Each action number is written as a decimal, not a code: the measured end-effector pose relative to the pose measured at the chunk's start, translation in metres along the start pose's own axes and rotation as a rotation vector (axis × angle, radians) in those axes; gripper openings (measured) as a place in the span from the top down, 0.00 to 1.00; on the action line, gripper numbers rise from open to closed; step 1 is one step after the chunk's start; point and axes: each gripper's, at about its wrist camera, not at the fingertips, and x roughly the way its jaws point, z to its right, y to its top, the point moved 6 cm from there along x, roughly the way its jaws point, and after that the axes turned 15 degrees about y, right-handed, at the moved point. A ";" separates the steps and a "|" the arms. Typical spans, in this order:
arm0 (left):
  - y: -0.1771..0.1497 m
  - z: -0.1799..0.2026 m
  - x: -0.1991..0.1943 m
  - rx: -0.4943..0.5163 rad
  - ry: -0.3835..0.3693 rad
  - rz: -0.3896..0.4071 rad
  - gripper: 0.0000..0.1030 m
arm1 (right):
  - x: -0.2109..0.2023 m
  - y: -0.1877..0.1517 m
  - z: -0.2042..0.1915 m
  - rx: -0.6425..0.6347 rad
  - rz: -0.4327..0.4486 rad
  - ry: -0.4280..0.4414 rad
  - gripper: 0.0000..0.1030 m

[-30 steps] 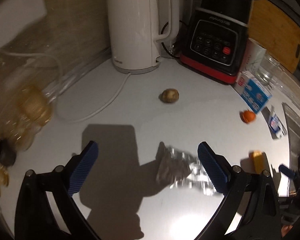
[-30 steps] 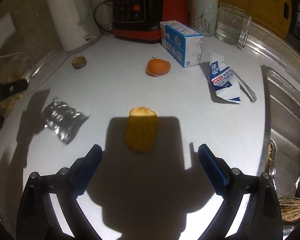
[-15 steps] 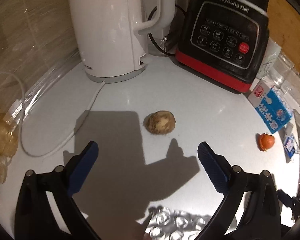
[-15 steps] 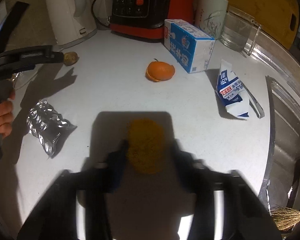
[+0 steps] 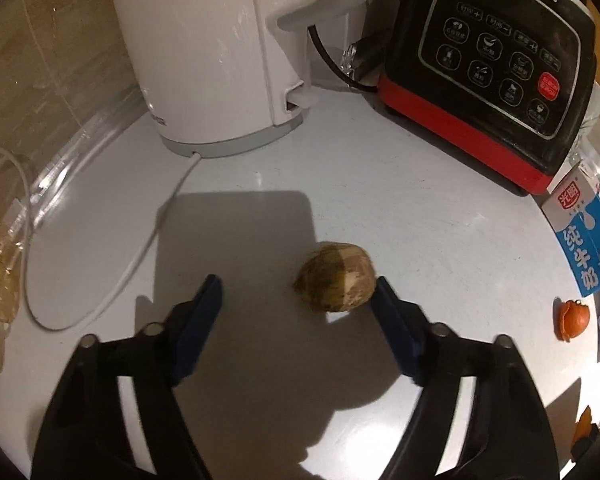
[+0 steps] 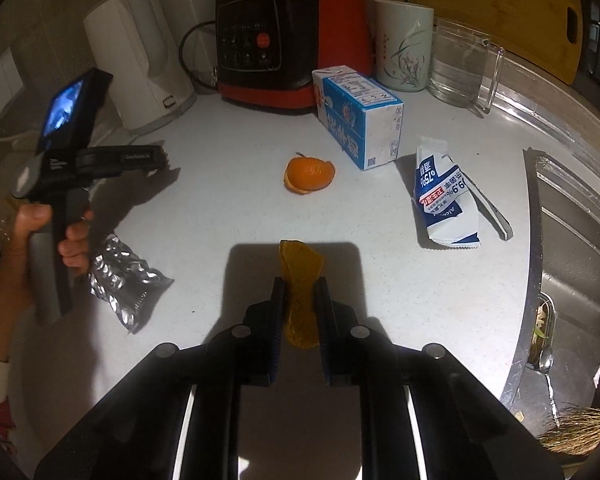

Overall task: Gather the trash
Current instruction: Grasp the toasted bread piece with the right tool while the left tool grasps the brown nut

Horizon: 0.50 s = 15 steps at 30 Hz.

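Observation:
A brown, roundish lump (image 5: 336, 276) lies on the white counter (image 5: 440, 220) between the fingers of my left gripper (image 5: 296, 298). Its jaws are closing: the right pad (image 5: 388, 304) is at the lump's edge and the left pad (image 5: 206, 304) stands well clear. My right gripper (image 6: 300, 292) is shut on a yellow-orange strip of peel (image 6: 300, 262), pinched edge-on between the pads. More trash lies around: a curled orange peel (image 6: 310, 174), a crumpled foil wrapper (image 6: 124, 276) and a torn white-and-blue packet (image 6: 444, 200).
A white kettle (image 5: 220, 60) with its cord (image 5: 112, 288) and a black-and-red blender (image 5: 488, 68) stand at the back. A milk carton (image 6: 360, 116), mug (image 6: 404, 44) and glass jug (image 6: 464, 68) follow to the right. A sink (image 6: 572, 280) borders the right.
My left gripper moved from the foil wrapper toward the kettle, came down around the brown lump and narrowed. My right gripper closed on the strip of peel.

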 end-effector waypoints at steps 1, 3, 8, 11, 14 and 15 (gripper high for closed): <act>0.001 0.001 0.000 -0.005 -0.003 0.004 0.41 | -0.001 0.000 0.000 0.002 0.001 0.004 0.85; 0.004 0.004 -0.001 -0.001 -0.011 0.009 0.52 | -0.003 0.000 0.000 0.005 0.004 0.008 0.85; 0.008 0.012 -0.003 0.016 -0.029 0.010 0.66 | -0.005 -0.003 0.003 0.012 -0.004 0.020 0.85; 0.009 0.011 -0.003 0.011 -0.053 0.012 0.66 | -0.008 -0.006 0.006 0.019 -0.005 0.022 0.85; 0.008 0.009 -0.003 0.011 -0.074 0.016 0.66 | -0.012 -0.008 0.009 0.028 -0.004 0.023 0.85; 0.007 0.009 -0.003 0.015 -0.075 0.019 0.66 | -0.013 -0.010 0.010 0.035 -0.003 0.026 0.85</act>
